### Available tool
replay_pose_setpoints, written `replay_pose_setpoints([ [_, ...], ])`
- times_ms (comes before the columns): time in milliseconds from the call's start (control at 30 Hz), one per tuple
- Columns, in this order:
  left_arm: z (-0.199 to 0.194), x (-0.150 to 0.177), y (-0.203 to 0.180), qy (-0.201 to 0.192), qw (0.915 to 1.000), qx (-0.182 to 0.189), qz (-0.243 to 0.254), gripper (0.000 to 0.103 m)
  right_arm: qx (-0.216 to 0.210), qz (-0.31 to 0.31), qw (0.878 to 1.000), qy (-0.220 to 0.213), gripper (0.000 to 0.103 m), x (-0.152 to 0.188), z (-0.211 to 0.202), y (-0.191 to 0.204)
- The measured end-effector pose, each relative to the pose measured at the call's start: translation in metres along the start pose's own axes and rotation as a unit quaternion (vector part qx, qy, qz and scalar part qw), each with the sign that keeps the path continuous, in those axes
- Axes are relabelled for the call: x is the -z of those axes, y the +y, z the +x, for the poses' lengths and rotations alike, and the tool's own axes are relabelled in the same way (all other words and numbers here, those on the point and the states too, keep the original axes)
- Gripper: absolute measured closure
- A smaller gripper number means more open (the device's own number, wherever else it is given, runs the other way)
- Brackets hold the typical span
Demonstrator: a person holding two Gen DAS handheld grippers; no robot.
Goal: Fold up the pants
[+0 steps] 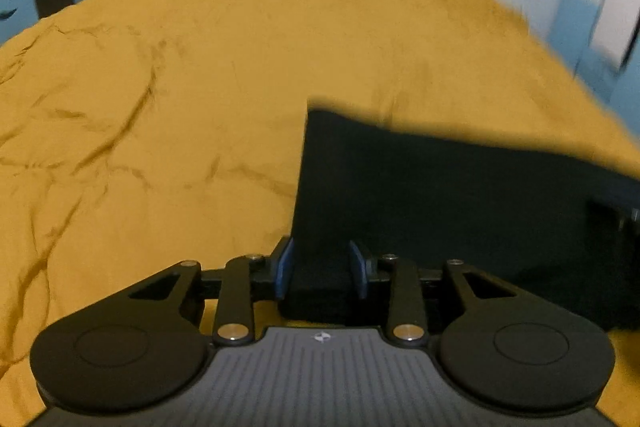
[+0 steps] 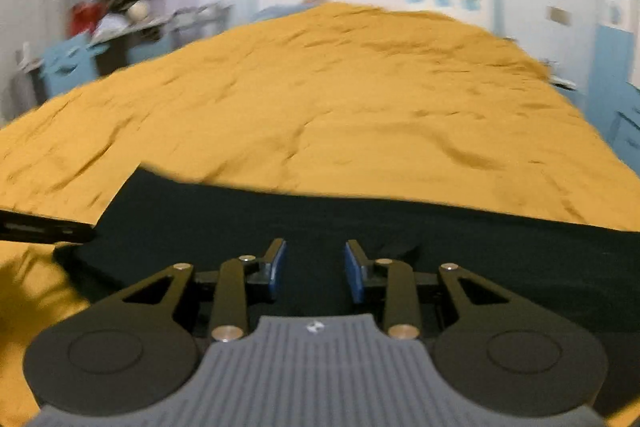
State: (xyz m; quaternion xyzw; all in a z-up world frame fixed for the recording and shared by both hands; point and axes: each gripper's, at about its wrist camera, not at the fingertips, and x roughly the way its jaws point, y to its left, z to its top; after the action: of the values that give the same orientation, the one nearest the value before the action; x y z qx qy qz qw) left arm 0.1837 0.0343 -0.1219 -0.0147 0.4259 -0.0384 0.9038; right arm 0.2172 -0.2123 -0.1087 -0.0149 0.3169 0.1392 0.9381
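Observation:
Dark pants (image 1: 440, 195) lie flat on a mustard-yellow bedspread (image 1: 160, 107). In the left wrist view my left gripper (image 1: 321, 267) sits at the pants' near left corner, and dark cloth fills the gap between its blue pads (image 1: 285, 267). In the right wrist view the pants (image 2: 360, 223) spread across the near part of the bed. My right gripper (image 2: 315, 267) hovers over them with its pads (image 2: 278, 267) apart and nothing between them. The left gripper's tip (image 2: 44, 227) shows at the far left, at the pants' edge.
The yellow bedspread (image 2: 340, 99) stretches far ahead, wrinkled. A blue chair and a cluttered desk (image 2: 100, 27) stand at the back left. A white and blue wall with cabinets (image 2: 612, 75) runs along the right.

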Motion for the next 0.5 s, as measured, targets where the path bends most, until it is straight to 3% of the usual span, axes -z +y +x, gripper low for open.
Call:
replay_pose_setpoints([
  [67,0.0,0.009,-0.003,-0.007,0.9994,-0.013,0.031,0.053,0.016,-0.018,0.999,0.045,0.079,0.015,0.012,-0.004],
  [167,-0.006,0.015,0.011,-0.013,0.9998,-0.001,0.017,0.042,0.042,0.023,0.998,0.039,0.077,0.031,-0.011,-0.036],
  [267,-0.008,0.024,0.031,-0.033,0.9982,0.038,-0.032,0.037,0.037,0.099,0.994,-0.004,0.08,0.044,-0.057,-0.078],
  [333,-0.007,0.033,0.042,-0.047,0.9944,0.066,-0.068,0.035,0.046,0.149,0.987,-0.041,0.079,0.055,-0.09,-0.105],
  [367,-0.005,0.035,0.045,-0.05,0.9928,0.073,-0.08,0.035,0.066,0.168,0.982,-0.055,0.073,0.061,-0.106,-0.117],
  [400,-0.005,0.035,0.045,-0.052,0.9922,0.075,-0.085,0.035,0.091,0.182,0.977,-0.065,0.062,0.065,-0.118,-0.127],
  [500,-0.006,0.035,0.037,-0.052,0.9939,0.062,-0.076,0.034,0.136,0.256,0.953,-0.09,0.058,0.087,-0.155,-0.17],
])
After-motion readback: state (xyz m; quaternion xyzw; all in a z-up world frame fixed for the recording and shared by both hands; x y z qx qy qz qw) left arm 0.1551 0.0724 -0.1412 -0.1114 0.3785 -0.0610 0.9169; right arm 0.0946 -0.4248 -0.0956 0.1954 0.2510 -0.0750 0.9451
